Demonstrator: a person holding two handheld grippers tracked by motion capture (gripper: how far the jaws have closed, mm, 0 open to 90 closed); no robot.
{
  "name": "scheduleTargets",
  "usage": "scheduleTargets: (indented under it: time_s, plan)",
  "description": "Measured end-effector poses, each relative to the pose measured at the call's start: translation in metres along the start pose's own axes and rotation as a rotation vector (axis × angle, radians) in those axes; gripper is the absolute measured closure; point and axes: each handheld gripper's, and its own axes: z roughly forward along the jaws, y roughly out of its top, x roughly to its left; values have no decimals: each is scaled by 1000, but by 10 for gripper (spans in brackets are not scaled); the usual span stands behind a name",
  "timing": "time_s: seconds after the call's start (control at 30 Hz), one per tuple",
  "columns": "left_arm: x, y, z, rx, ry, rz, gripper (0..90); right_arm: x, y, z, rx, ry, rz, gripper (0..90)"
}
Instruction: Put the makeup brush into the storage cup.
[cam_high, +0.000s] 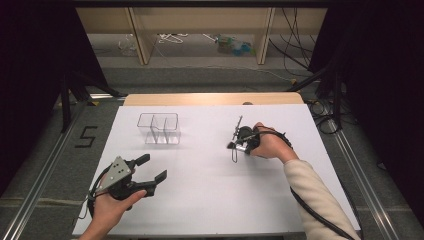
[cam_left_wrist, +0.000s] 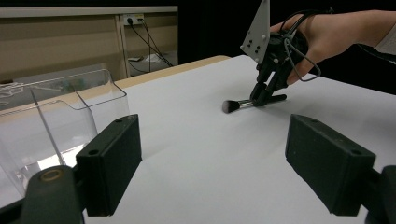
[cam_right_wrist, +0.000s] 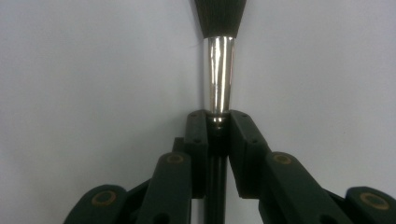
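Observation:
A makeup brush with a silver ferrule and dark bristles lies on the white table sheet. My right gripper is shut on its black handle just behind the ferrule. In the high view the brush sits right of centre, with the right gripper tilted down onto it. The left gripper view shows the brush still touching the sheet, bristles pointing left, under the right gripper. My left gripper is at the front left, open with nothing between its pads.
A clear plastic organiser with dividers stands at the back left of the sheet; it is also close on the left in the left gripper view. Wooden shelving and cables lie beyond the table's far edge.

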Motion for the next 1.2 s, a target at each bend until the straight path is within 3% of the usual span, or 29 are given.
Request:
scheduleTargets:
  time_s: [0.77,1.03,1.2]
  plan:
    - [1,0,0,4,2,6,187,1,-1,-4,-35,-11,9,790]
    - [1,0,0,6,4,6,189,0,-4,-16,-93,-15,34,790]
    - [1,0,0,7,6,5,189,-3,-11,-22,-169,-30,57,790]
